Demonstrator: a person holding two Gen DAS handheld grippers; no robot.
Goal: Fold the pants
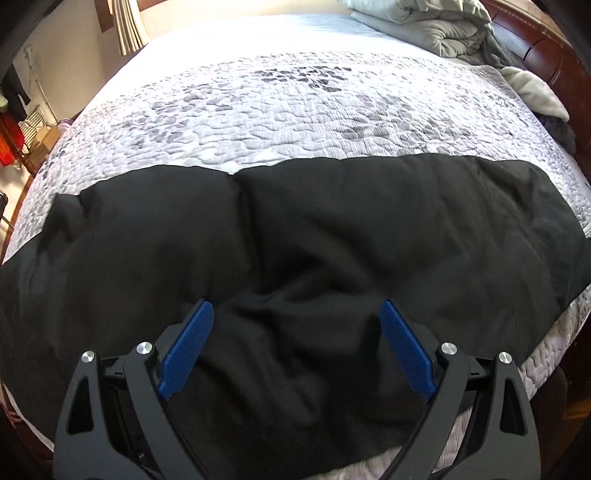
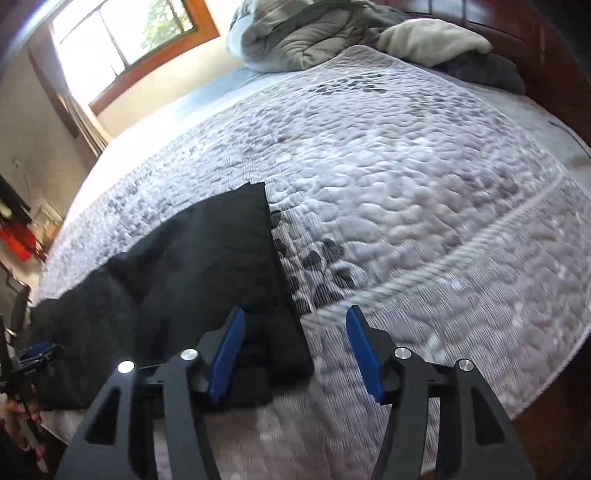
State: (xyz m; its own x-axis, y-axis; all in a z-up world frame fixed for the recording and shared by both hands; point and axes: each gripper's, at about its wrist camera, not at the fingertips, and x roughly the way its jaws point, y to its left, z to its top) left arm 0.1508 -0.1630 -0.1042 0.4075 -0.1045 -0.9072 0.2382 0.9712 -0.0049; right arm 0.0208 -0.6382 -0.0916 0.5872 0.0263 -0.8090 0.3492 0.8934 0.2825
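Observation:
Black pants [image 1: 332, 236] lie spread sideways across the near part of a bed, creased in the middle. My left gripper [image 1: 297, 308] is open just above the wrinkled middle of the pants, holding nothing. In the right wrist view the pants [image 2: 207, 266] end in a straight edge at the right. My right gripper [image 2: 295, 314] is open over that end's near corner, one finger above the cloth, the other above the quilt. The left gripper [image 2: 37, 354] shows small at the far left edge of that view.
The bed has a white quilt with grey pebble print [image 1: 295, 110]. A bundled grey comforter [image 1: 436, 26] and cream blanket [image 2: 432, 40] lie by the dark wooden headboard [image 1: 546, 48]. A window [image 2: 122, 33] is at the far side. The bed's near edge is under the grippers.

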